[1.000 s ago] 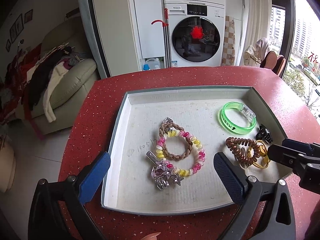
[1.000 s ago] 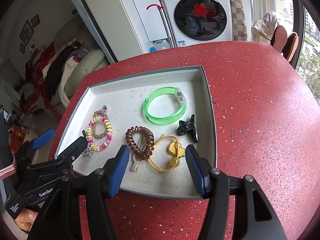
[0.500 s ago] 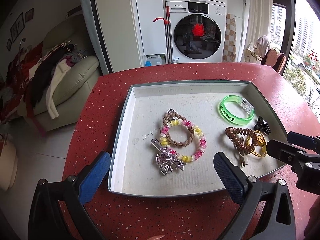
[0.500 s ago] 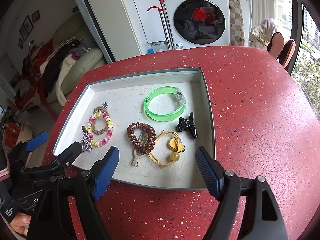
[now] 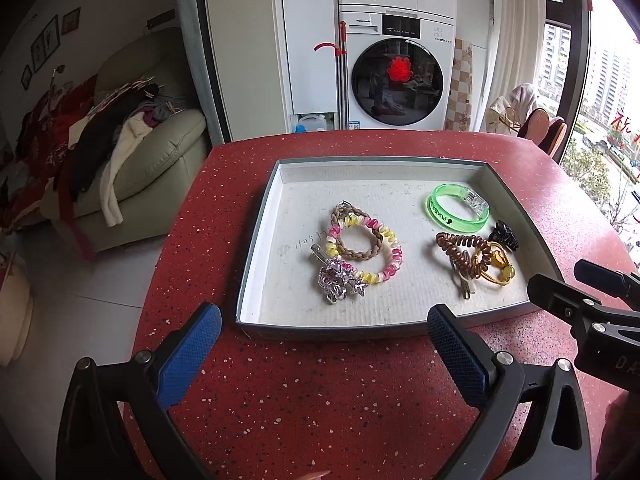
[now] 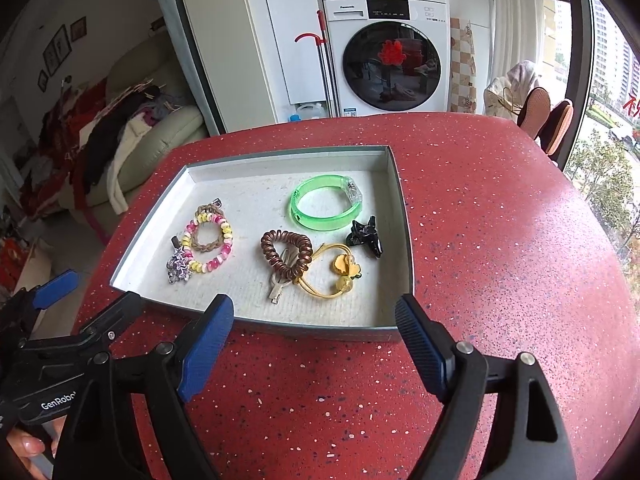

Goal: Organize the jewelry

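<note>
A shallow grey tray [image 5: 256, 240] [image 6: 404, 240] on the red table holds the jewelry. Inside lie a green bangle [image 5: 458, 210] [image 6: 326, 208], a black claw clip [image 5: 505, 235] [image 6: 366, 236], a brown spiral hair tie [image 5: 464, 254] [image 6: 286, 254], a yellow elastic with charms [image 5: 496, 266] [image 6: 340, 276], a pink-and-yellow bead bracelet [image 5: 384, 248] [image 6: 218, 248] over a braided brown ring [image 5: 358, 236], and a silver star clip [image 5: 338, 280] [image 6: 180, 266]. My left gripper [image 5: 324, 344] is open in front of the tray. My right gripper [image 6: 314, 336] has empty jaws, still opening, before the tray's near rim.
The red speckled table [image 6: 500, 240] has bare surface right of the tray and in front of it. Behind stand a washing machine [image 5: 396, 76] and a sofa piled with clothes [image 5: 120, 140]. Chairs [image 6: 544, 120] sit by the window at right.
Both grippers have drawn back from the tray, which now lies farther ahead. The right gripper's jaws have spread wider. The jewelry has not moved.
</note>
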Demonstrator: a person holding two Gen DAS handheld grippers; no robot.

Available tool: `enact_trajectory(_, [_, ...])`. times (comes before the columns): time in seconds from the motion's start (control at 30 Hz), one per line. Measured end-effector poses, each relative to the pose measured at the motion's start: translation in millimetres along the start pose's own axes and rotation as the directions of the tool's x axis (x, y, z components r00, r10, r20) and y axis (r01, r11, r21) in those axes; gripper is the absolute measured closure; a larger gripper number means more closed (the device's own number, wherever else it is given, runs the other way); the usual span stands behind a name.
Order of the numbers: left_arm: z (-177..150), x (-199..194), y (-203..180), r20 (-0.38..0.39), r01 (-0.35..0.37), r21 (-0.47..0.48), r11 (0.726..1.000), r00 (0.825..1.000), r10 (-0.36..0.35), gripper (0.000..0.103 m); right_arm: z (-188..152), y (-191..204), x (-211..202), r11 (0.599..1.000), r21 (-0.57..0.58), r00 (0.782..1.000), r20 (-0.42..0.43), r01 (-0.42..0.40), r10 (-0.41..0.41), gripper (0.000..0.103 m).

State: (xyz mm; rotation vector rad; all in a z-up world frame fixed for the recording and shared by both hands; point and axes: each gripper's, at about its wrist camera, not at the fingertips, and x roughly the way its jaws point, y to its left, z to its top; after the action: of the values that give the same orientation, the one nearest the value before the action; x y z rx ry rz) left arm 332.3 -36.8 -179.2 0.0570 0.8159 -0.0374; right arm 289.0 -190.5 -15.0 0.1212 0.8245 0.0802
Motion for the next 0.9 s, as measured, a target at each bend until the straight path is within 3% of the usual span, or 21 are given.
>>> enact_trajectory(0.07, [-4.5,-4.8,1.5,0.002,0.002,-0.009,1.000,1.000,-0.002,0.000,-4.2,0.5,-7.5,1.000,0.008,1.000,0.031,0.002,-0.002,0.000])
enact_trajectory(0.2, [-14.6,-14.7,3.6,0.013,-0.005,-0.010,1.000,1.000,0.005,0.000,-12.0,5.2,-19.1,1.000,0.003,0.996,0.086,0.017,-0.018,0.000])
enact_trajectory(0.9, [-63.1,-59.4,2.6,0.094,-0.062,-0.033,0.998,0.993,0.065,0.000,-59.8,17.7,-67.5,0.989,-0.018,0.977,0.160,0.147,-0.142,0.000])
